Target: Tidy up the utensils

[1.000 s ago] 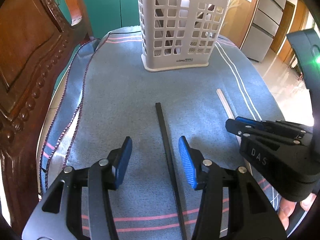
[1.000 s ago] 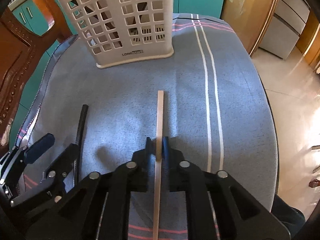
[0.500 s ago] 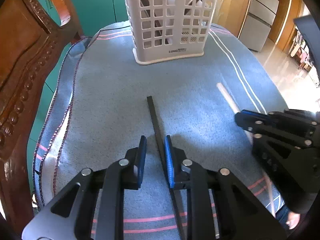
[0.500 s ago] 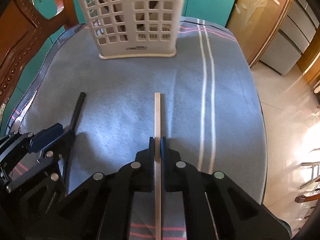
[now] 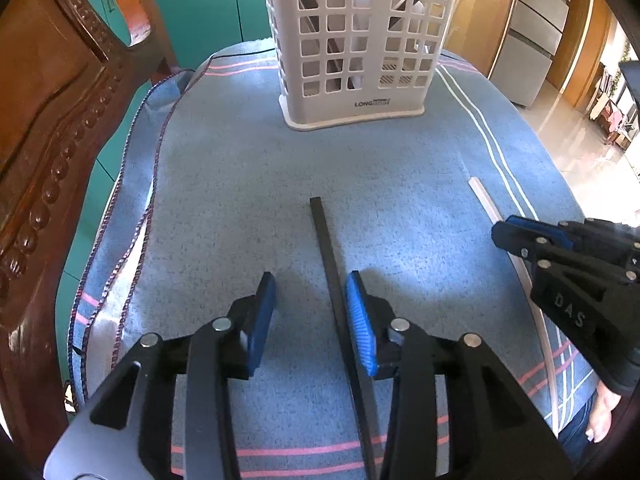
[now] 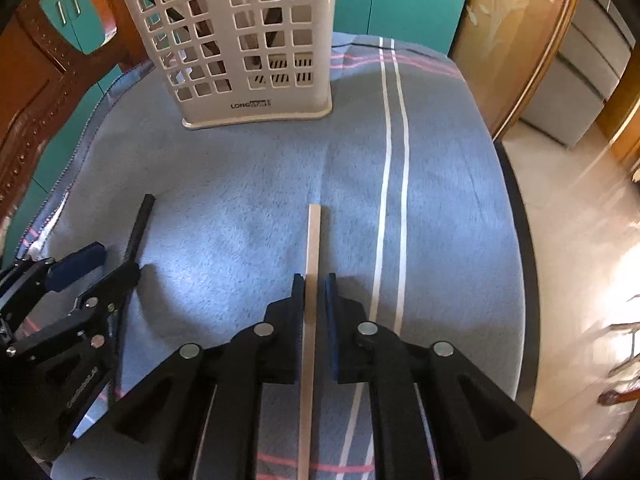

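Left tool (image 5: 310,292): jaws have just been opening again after a brief pinch, and they now stand moderately apart, the black chopstick (image 5: 326,248) lying on the cloth between them, close against the inner face of one blue pad (image 5: 360,312) but not clamped. A pinch half a second back is seen given up, so the black stick is judged still ungrasped and the left pickup to need a fresh closing. Right tool (image 6: 314,284): jaws narrow and have just eased open a trace; the pale wooden chopstick (image 6: 314,240) runs between the pads, pressed from both sides as far as can be told, its free end pointing toward the far edge of the worktop. The right grip is judged ready for a lift. The basket (image 5: 352,40) stands upright near the far edge on the blue striped cloth (image 5: 240,184), well apart from both sticks; dark and pale items are glimpsed through its lattice, too broken up to name. From the left wrist view the gap beside the black stick is plain, and a person's fingers (image 5: 602,420) are caught under the right tool at the near right edge. From the right wrist view the fit on the pale stick is shown, the basket's second side wall is seen, and the left tool (image 6: 86,276) appears only obliquely, its hold not readable there
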The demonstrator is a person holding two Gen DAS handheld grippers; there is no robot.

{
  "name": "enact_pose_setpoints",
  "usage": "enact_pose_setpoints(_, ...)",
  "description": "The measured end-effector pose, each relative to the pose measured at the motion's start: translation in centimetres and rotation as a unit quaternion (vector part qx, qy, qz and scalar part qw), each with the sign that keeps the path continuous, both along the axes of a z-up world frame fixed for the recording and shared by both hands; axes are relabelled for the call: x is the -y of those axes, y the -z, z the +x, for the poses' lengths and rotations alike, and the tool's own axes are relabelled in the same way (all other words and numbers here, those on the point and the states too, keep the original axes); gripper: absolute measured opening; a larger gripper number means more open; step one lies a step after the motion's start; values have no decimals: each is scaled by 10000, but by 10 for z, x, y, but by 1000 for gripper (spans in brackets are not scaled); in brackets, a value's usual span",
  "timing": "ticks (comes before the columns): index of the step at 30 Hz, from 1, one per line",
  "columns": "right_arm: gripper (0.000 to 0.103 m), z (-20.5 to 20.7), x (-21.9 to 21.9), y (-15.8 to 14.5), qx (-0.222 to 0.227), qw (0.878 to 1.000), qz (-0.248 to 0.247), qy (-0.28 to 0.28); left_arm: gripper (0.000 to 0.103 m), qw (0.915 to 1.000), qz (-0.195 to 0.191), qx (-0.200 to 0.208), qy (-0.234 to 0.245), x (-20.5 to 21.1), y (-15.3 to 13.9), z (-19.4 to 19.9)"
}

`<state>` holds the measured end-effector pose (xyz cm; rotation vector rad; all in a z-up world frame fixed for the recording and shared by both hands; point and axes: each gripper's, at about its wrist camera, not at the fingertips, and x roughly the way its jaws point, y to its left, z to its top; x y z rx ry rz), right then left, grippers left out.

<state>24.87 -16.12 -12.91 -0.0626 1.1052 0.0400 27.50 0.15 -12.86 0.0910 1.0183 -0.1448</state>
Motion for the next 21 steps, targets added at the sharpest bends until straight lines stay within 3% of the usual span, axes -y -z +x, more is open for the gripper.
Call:
enact_pose_setpoints(7, 7, 14, 0, 2, 189, 9997, -136, 71, 39, 10000, 7, 29, -14, 2, 0, -1)
enact_pose_setpoints(17, 7, 44, 28, 1, -19, 9981, 499, 368, 40, 10000, -22, 5, -16, -1, -1, 0)
enact_pose_setpoints(21, 18, 37, 22, 3, -27, 9992, 319, 249, 44, 10000, -30, 0, -60, -1, 0, 3)
